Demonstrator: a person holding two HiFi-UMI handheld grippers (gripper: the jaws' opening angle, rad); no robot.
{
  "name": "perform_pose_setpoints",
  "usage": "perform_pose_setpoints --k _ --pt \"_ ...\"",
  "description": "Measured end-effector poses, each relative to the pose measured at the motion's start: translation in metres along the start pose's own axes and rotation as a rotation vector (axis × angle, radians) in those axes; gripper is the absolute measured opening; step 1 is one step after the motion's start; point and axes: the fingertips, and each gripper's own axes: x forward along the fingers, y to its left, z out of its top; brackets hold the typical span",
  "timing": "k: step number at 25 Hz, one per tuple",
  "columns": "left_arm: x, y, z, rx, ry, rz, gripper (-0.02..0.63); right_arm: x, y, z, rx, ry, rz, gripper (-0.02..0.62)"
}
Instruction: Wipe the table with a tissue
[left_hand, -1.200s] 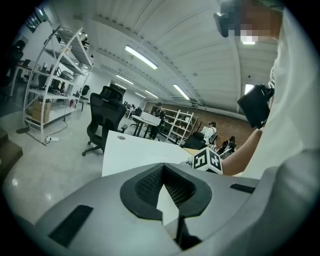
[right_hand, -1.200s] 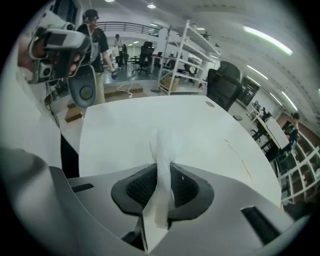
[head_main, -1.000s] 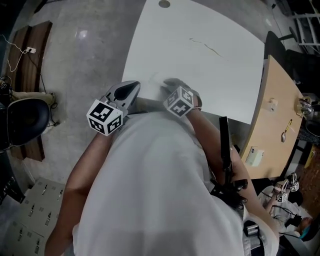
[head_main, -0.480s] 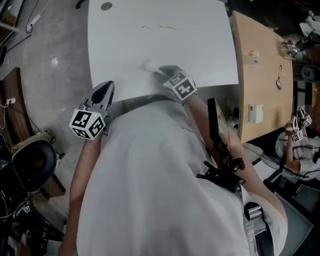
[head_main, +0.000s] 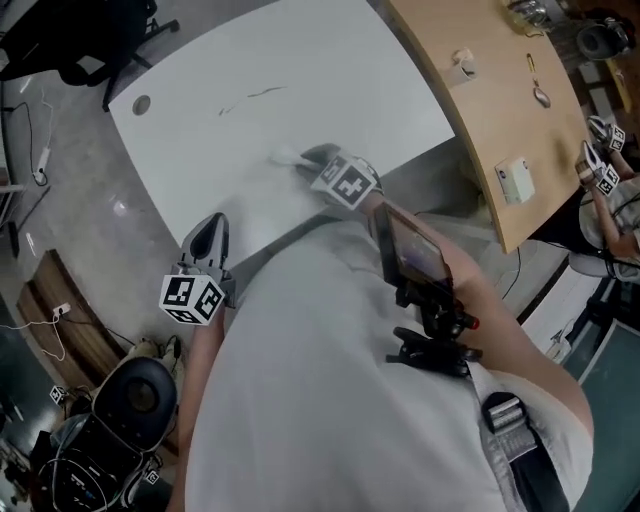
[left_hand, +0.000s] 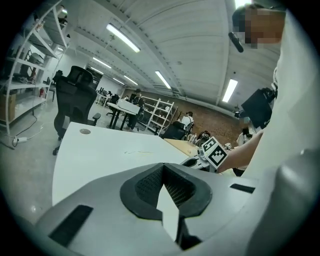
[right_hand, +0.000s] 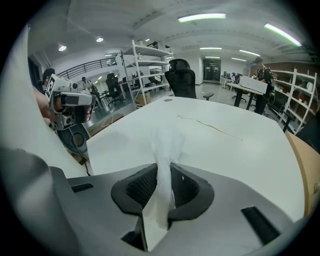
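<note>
The white table (head_main: 330, 70) bears a thin dark scribble (head_main: 255, 96), which also shows as the scribble (right_hand: 210, 125) in the right gripper view. My right gripper (head_main: 305, 158) hangs low over the table near its front edge, shut on a white tissue (head_main: 283, 157). The tissue (right_hand: 167, 142) sticks out in front of the right gripper (right_hand: 162, 170) toward the mark. My left gripper (head_main: 208, 238) is off the table's left front edge, shut with nothing in it. Its pads meet at the tips of the left gripper (left_hand: 163, 172).
A wooden table (head_main: 500, 100) adjoins on the right, with a spoon (head_main: 537, 90) and a small white box (head_main: 515, 180) on it. A black office chair (head_main: 100, 30) stands past the far corner. Another dark chair (head_main: 135, 395) is on the floor behind my left side.
The head view has swung round. My right gripper has carried the tissue further onto the table, closer to the scribble. The left gripper now sits beside the table's edge, lower in the picture.
</note>
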Motion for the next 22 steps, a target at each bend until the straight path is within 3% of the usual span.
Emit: perform_pose_setpoints --k 5,10,13,22 --pt "0.022 -0.009 0.011 0.017 0.024 -0.023 0.006 -0.011 -0.021 -0.012 0.058 0.002 -0.018 0.077" --pt "0.033 0.002 0.019 0.017 0.045 0.009 0.006 -0.017 -0.091 -0.019 0.171 -0.019 -0.185 0.077" --pt "0.037 0.012 0.021 0.009 0.057 0.039 0.006 -0.015 -0.129 -0.015 0.242 -0.039 -0.225 0.077" --pt "0.037 0.014 0.015 -0.045 0.084 0.137 0.006 -0.006 -0.239 0.003 0.269 -0.011 -0.361 0.077"
